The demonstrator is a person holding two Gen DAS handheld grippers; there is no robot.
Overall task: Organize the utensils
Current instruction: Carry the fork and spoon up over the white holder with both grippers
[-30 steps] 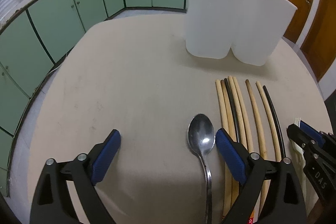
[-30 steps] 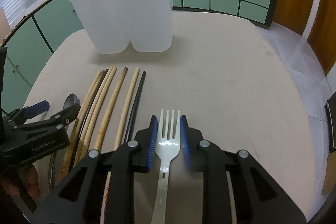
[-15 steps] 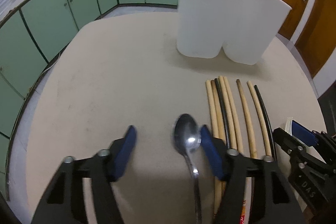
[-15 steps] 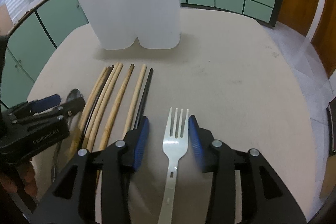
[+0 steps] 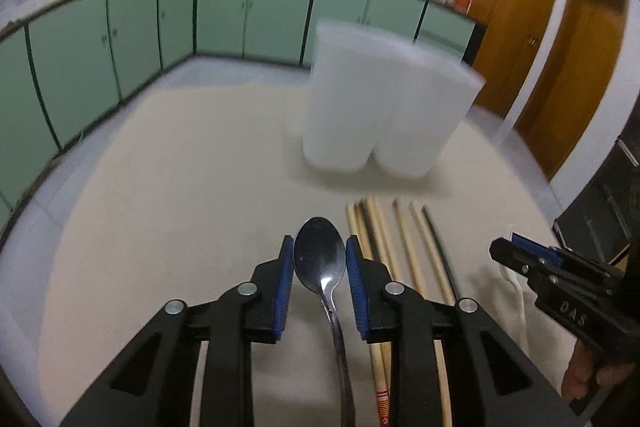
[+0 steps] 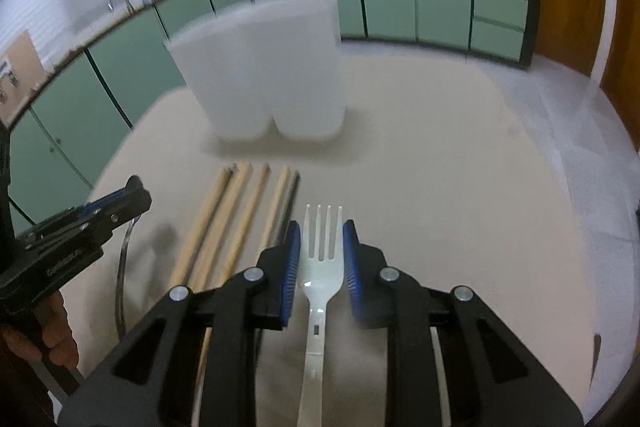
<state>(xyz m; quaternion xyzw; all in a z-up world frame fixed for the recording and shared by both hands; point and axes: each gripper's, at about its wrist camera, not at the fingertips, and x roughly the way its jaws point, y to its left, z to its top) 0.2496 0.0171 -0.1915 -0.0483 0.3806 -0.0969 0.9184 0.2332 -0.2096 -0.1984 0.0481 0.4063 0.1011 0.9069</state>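
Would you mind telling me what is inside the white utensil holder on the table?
That cannot be seen. In both wrist views the white utensil holder shows only its opaque outer walls; its openings face upward, out of sight. Nothing sticks out above its rim.

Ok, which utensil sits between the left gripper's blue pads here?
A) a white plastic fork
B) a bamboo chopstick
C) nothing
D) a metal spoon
D: in the left wrist view the closing left gripper has the bowl of the metal spoon between its blue pads.

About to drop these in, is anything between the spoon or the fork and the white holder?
Nothing visible. Only bare table lies between the spoon, the fork and the white holder; the chopsticks lie flat beside that path.
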